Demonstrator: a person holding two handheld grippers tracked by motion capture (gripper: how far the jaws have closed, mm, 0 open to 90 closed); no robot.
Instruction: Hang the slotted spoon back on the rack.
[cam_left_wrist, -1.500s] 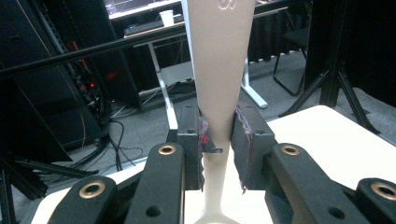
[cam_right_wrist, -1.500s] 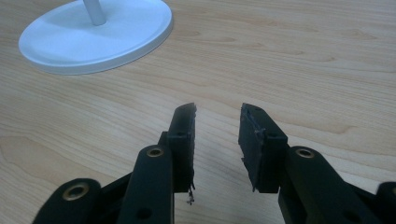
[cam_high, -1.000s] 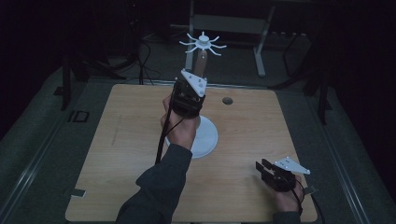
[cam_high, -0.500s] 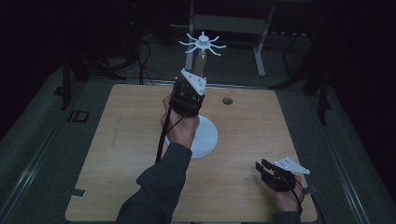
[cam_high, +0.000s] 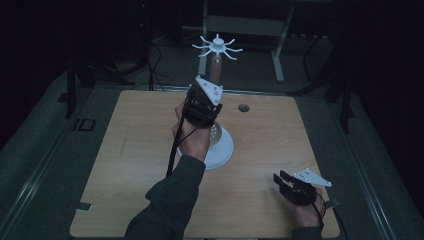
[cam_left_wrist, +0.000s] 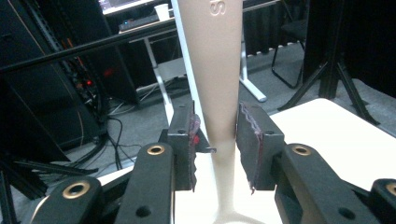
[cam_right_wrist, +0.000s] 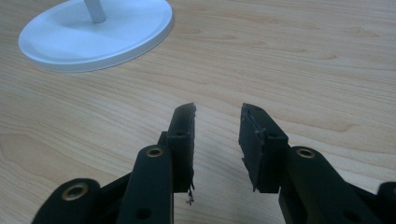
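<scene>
Left tongs (cam_left_wrist: 215, 144) straddle the beige stem (cam_left_wrist: 217, 84) of the white-based stand (cam_high: 222, 150), mid-table (cam_high: 125, 165); pads look just off it, grip unclear. Right tongs (cam_right_wrist: 217, 135) released, holding nothing, low over the table's near-right corner, well apart from stand.

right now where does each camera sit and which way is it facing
High view: sits above the person's side, looking forward and down on the table; shows both forearms, the left gripper and right gripper.
Left gripper view: rides the left gripper, looking along its jaws, which flank the beige post, toward the room beyond.
Right gripper view: rides the right gripper, low over the tabletop, jaws apart with nothing between.
Shared: the stand's white base appears in the high and right gripper views.
</scene>
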